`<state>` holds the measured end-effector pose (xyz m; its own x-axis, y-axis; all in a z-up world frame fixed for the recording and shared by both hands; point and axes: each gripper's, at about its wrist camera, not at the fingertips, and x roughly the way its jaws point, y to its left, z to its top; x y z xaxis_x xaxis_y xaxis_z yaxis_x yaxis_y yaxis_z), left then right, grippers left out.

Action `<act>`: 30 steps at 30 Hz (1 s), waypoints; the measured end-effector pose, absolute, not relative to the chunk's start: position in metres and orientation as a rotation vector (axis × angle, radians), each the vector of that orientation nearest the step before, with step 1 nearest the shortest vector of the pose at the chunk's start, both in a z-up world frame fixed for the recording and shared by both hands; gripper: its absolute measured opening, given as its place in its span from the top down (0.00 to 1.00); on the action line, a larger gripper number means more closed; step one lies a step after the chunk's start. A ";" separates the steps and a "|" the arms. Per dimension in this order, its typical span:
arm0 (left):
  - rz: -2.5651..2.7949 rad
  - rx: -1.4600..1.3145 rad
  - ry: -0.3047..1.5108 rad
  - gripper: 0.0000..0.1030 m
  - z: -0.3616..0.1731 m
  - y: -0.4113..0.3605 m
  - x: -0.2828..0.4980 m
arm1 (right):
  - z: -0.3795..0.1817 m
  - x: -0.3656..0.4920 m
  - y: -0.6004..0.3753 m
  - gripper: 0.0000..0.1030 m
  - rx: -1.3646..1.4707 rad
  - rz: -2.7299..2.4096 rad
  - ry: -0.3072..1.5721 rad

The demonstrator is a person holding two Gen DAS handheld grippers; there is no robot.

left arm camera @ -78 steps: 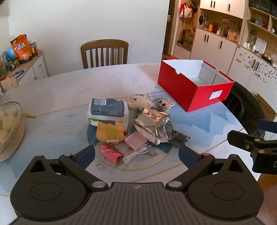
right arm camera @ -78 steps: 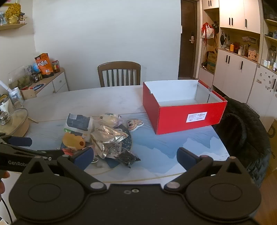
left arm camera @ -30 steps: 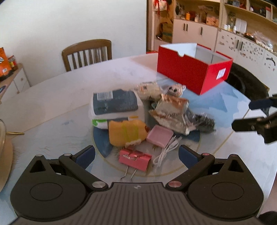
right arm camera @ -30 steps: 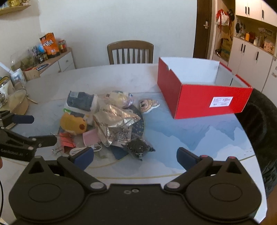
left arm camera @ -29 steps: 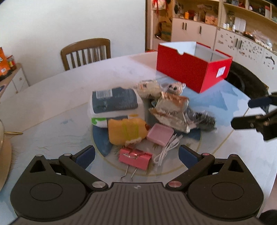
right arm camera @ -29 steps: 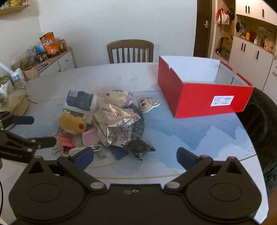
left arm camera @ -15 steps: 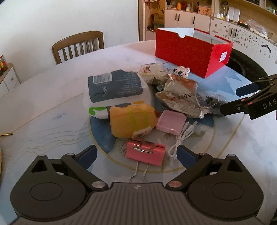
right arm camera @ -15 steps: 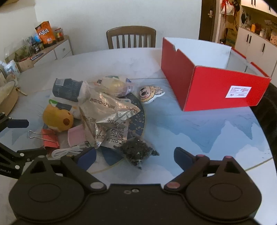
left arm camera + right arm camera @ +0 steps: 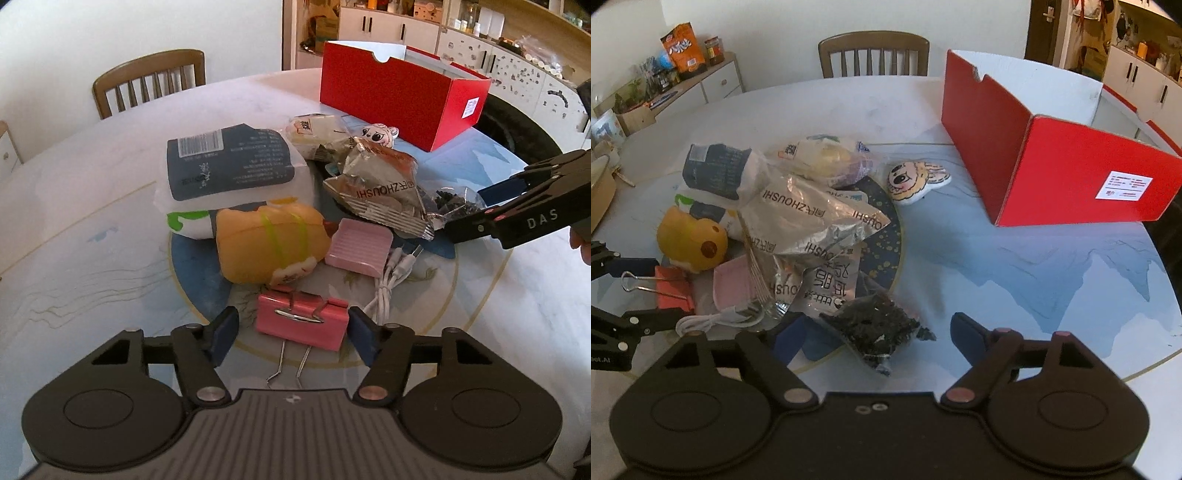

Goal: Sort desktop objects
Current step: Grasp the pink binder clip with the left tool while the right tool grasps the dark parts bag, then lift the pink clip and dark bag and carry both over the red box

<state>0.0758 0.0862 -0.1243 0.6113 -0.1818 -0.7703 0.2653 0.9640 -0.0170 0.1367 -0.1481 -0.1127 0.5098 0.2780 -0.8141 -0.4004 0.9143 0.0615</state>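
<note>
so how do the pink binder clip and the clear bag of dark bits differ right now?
The pink binder clip is rigid and opaque; the clear bag of dark bits is soft and see-through.
The clip sits between the closing jaws of the left gripper; the bag lies between those of the right gripper, also closing.
The clip lies clear of the pile; the bag touches the silver snack packet.
Neither is clamped yet; both rest on the table.

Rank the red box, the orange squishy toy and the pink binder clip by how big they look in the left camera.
1. red box
2. orange squishy toy
3. pink binder clip, though nearest the camera
</note>
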 end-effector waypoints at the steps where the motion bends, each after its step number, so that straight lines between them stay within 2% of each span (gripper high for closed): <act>1: -0.261 0.101 0.875 0.42 -0.124 0.086 0.075 | -0.114 0.137 -0.148 0.22 -0.136 0.412 0.960; 4: -0.269 0.093 0.876 0.49 -0.123 0.085 0.075 | -0.116 0.139 -0.149 0.26 -0.124 0.410 0.977; 9: -0.261 0.089 0.877 0.49 -0.123 0.083 0.075 | -0.116 0.140 -0.150 0.32 -0.120 0.402 0.985; 11: -0.255 0.084 0.878 0.50 -0.123 0.084 0.074 | -0.116 0.141 -0.150 0.39 -0.116 0.403 0.988; 15: -0.241 0.066 0.880 0.50 -0.123 0.086 0.071 | -0.115 0.142 -0.150 0.46 -0.111 0.402 0.984; 20: -0.226 0.037 0.877 0.50 -0.120 0.088 0.065 | -0.111 0.141 -0.150 0.65 -0.108 0.407 0.970; 23: -0.217 0.022 0.873 0.50 -0.117 0.088 0.061 | -0.110 0.139 -0.153 0.70 -0.101 0.402 0.963; 30: -0.200 -0.014 0.859 0.50 -0.107 0.088 0.051 | -0.102 0.127 -0.158 0.75 -0.095 0.404 0.951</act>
<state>0.0507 0.0878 -0.1070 0.6354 -0.1812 -0.7506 0.1696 0.9811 -0.0932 0.1271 -0.1583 -0.1025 0.5129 0.2937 -0.8067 -0.3763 0.9215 0.0962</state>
